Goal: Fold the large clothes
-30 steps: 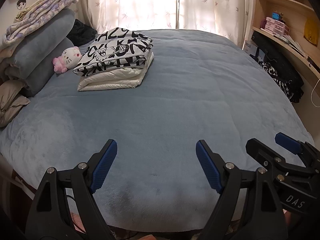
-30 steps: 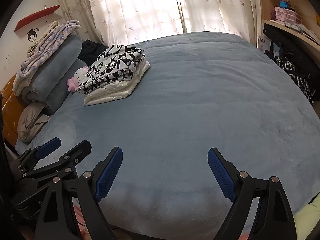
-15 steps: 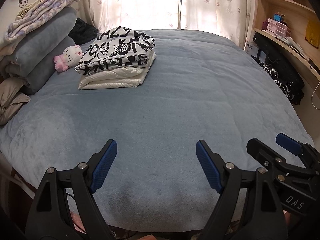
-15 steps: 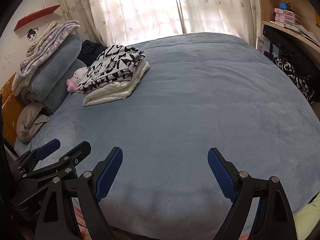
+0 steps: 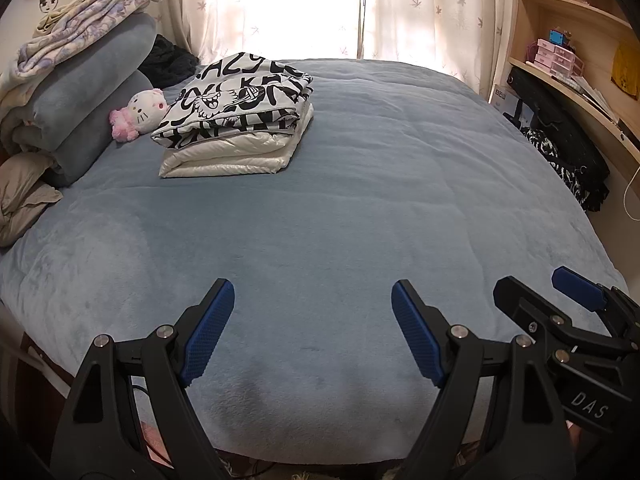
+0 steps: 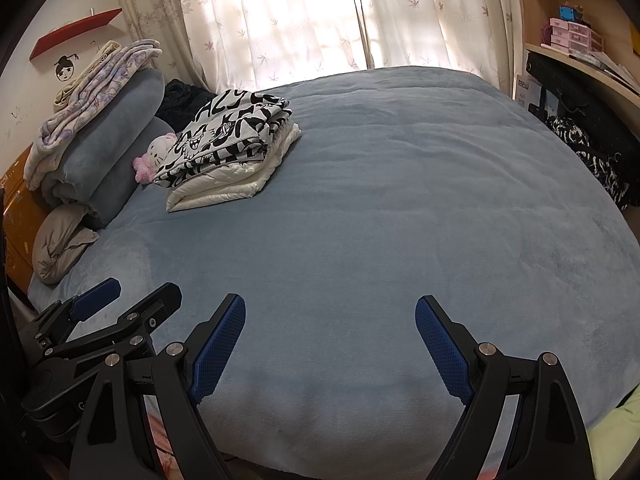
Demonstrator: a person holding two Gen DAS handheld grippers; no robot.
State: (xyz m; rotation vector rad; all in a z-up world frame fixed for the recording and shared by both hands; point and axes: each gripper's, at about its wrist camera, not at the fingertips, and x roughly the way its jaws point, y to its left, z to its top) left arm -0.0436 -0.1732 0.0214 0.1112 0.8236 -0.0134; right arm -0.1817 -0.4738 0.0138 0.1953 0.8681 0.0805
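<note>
Covering the bed, blue blanket [image 5: 360,208] beneath curtains [image 5: 420,12]

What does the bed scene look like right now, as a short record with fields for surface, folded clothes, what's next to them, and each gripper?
surface: blue blanket spread over the bed
folded clothes: black-and-white printed garment stacked on a white puffy garment, far left part of the bed
beside the stack: pink-and-white plush toy, against rolled blue bedding
left gripper: open, empty, over the near edge
right gripper: open, empty, over the near edge
</note>
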